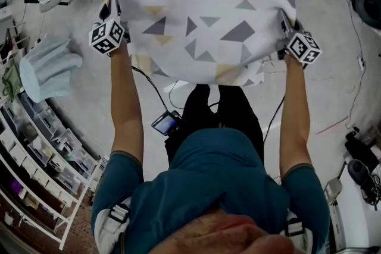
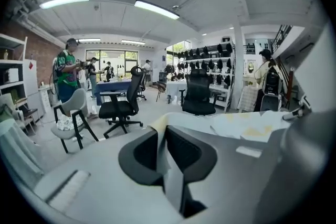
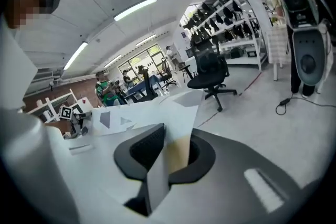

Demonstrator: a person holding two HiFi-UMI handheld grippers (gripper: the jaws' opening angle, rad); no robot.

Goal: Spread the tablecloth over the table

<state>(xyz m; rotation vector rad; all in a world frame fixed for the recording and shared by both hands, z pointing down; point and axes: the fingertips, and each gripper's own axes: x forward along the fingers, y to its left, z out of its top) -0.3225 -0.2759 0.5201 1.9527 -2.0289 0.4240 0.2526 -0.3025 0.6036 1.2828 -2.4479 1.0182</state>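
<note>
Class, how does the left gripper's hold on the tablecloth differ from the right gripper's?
The left gripper pinches the tablecloth's left edge, the right gripper its right edge. Fabric between the left gripper's jaws looks plain grey; the right gripper's shows a yellowish patch. Both are shut on it.

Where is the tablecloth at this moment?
Head view, top centre: the tablecloth is stretched before the person, held between the left tongs and the right tongs.
</note>
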